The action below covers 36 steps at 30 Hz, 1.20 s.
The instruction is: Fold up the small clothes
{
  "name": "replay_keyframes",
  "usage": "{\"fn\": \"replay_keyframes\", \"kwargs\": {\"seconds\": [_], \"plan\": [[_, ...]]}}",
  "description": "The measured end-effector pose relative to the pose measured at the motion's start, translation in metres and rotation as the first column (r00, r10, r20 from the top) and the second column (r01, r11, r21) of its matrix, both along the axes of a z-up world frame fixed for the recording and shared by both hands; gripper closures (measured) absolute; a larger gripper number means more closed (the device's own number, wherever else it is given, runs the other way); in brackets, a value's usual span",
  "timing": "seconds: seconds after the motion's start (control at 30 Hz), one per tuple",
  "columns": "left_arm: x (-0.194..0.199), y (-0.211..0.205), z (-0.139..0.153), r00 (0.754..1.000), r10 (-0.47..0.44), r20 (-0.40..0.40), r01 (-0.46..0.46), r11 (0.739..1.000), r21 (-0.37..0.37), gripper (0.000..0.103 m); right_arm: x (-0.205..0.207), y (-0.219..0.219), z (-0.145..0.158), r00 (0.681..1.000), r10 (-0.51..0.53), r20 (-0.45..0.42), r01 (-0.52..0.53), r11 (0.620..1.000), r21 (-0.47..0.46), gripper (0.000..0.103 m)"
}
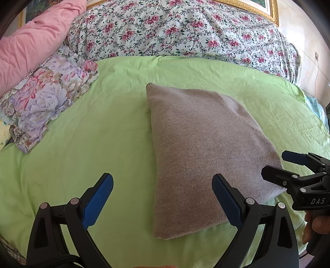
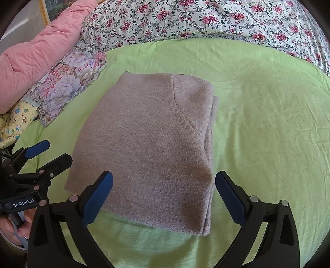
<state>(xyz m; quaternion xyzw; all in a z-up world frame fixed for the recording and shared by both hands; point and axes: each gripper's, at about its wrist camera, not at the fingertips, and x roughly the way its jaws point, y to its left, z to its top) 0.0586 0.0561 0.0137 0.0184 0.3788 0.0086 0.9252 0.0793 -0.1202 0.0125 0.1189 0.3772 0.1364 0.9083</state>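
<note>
My left claw hovers wide open, gripping nothing, over the near edge of the folded grey sweater lying flat on the green bed sheet. My right claw hangs spread and empty too, above the sweater's near edge. Floral pillow at ten o'clock.

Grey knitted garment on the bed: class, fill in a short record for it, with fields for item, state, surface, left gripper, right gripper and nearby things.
item: grey knitted garment
state: folded into a compact stack, layered edges showing along one side
surface: lies on the green sheet
left gripper: open, holding nothing, above the garment's near edge
right gripper: open, holding nothing, above the garment's near edge
nearby: floral pillow and pink quilt beside it, floral bedcover behind
</note>
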Motion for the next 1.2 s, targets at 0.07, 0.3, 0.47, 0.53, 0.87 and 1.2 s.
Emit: {"fn": "replay_keyframes", "kwargs": {"seconds": [0.07,0.3,0.47,0.53,0.87,1.2], "plan": [[-0.0004,-0.0007,-0.0001,1.000,0.000,0.001,0.000,1.000,0.001,0.006,0.0001,-0.0003,-0.0001,1.000,0.001,0.000,-0.001,1.000,0.000,0.004],[-0.0009,-0.0017,-0.0003,1.000,0.002,0.002,-0.002,1.000,0.000,0.006,0.0007,-0.0007,-0.0001,1.000,0.002,0.000,-0.002,1.000,0.000,0.004],[-0.0011,-0.0017,-0.0001,1.000,0.003,0.002,-0.003,1.000,0.001,0.006,0.0003,-0.0003,-0.0001,1.000,0.000,0.001,0.000,1.000,0.000,0.003],[-0.0016,-0.0015,-0.0003,1.000,0.006,0.002,-0.006,1.000,0.000,0.006,0.0008,-0.0014,0.0008,1.000,0.000,0.001,0.000,1.000,0.001,0.003],[-0.0040,-0.0033,0.0001,1.000,0.003,0.003,-0.003,1.000,-0.002,0.006,0.0000,-0.0005,0.0001,1.000,0.001,0.001,-0.001,1.000,0.000,0.003],[-0.0048,-0.0046,0.0008,1.000,0.000,0.006,0.000,1.000,0.002,0.006,-0.0006,-0.0009,0.0029,1.000,-0.004,0.002,0.004,1.000,0.001,0.003]]}}
